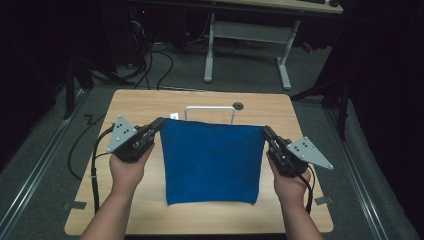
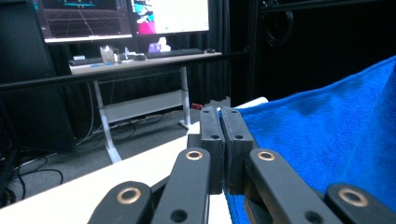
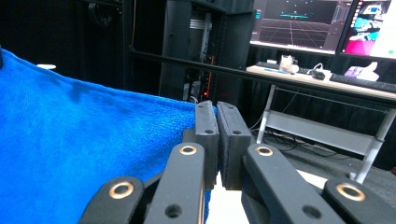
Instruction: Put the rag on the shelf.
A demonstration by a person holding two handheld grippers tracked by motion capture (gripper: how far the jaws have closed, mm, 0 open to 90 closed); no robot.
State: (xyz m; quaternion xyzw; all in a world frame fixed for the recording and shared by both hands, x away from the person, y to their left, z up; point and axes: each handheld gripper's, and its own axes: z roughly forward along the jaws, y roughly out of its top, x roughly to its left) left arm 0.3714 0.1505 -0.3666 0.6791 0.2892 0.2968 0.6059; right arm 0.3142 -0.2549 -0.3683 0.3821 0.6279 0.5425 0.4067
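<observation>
One blue towel, soft, light and limp by our judgement, which we pinch at both top corners, left gripper and right gripper each pressed together on it.

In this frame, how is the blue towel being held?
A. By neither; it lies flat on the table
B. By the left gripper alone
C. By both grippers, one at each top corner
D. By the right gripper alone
C: the left gripper and the right gripper are each shut on a top corner of the blue towel, which is stretched between them.
</observation>
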